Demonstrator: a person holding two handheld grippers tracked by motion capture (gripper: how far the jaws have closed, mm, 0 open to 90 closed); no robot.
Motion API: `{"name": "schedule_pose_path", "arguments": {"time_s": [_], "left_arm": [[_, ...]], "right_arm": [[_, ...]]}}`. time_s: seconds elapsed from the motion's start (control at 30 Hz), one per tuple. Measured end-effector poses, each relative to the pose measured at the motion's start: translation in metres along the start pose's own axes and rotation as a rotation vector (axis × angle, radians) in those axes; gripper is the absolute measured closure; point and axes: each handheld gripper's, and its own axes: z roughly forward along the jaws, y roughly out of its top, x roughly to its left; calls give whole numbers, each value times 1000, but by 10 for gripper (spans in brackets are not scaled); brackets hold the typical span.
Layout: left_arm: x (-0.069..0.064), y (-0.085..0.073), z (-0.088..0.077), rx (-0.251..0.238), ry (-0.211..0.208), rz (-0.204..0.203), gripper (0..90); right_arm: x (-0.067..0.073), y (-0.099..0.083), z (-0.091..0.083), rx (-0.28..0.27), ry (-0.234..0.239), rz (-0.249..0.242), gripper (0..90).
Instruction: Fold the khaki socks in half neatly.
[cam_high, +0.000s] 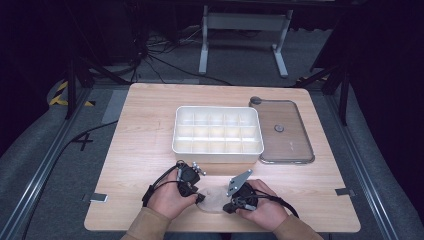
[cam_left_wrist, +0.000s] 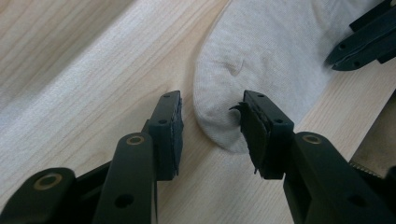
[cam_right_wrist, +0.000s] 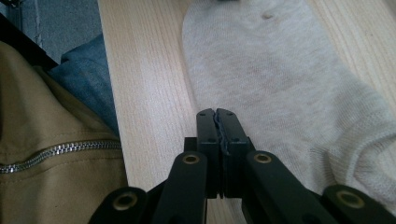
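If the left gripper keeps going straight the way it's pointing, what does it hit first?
Most likely the sock. The left gripper has its jaws open around the sock's rounded end, which lies flat on the table, so going straight on would run them onto the fabric. How high they sit above it is unclear.

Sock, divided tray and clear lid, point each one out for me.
sock (cam_left_wrist: 275, 51), left gripper view, middle of the fabric.
divided tray (cam_high: 218, 155), high view, near outer wall.
clear lid (cam_high: 292, 142), high view, flat panel near its front.
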Motion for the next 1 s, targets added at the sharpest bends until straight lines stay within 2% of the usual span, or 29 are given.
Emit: {"name": "schedule_pose_path", "arguments": {"time_s": [0.07, 0.17, 0.27, 0.37, 0.43, 0.53, 0.6, 0.83, 0.87, 1.0], "left_arm": [[-1, 0, 1, 13, 2, 1, 597], [-4, 1, 3, 15, 24, 32, 605], [-11, 3, 4, 28, 69, 54, 615], [-18, 3, 7, 32, 109, 100, 608], [-20, 4, 7, 42, 125, 100, 609], [-21, 3, 7, 39, 111, 84, 641], [-21, 3, 7, 35, 106, 91, 676], [-21, 1, 7, 26, 93, 69, 698], [-21, 1, 7, 27, 85, 75, 747], [-23, 2, 8, 29, 75, 74, 818]], "right_arm": [[0, 0, 0, 0, 0, 0, 896], [0, 0, 0, 1, 1, 1, 895], [1, 0, 0, 5, -13, -5, 894], [1, 1, 0, 6, -14, -8, 894], [1, 1, 0, 6, -14, -8, 894], [1, 1, 0, 7, -15, -12, 894], [2, 1, 0, 8, -19, -11, 894], [2, 1, 0, 9, -21, -14, 894], [2, 1, 0, 10, -21, -15, 894], [2, 1, 0, 10, -21, -15, 894]]}}
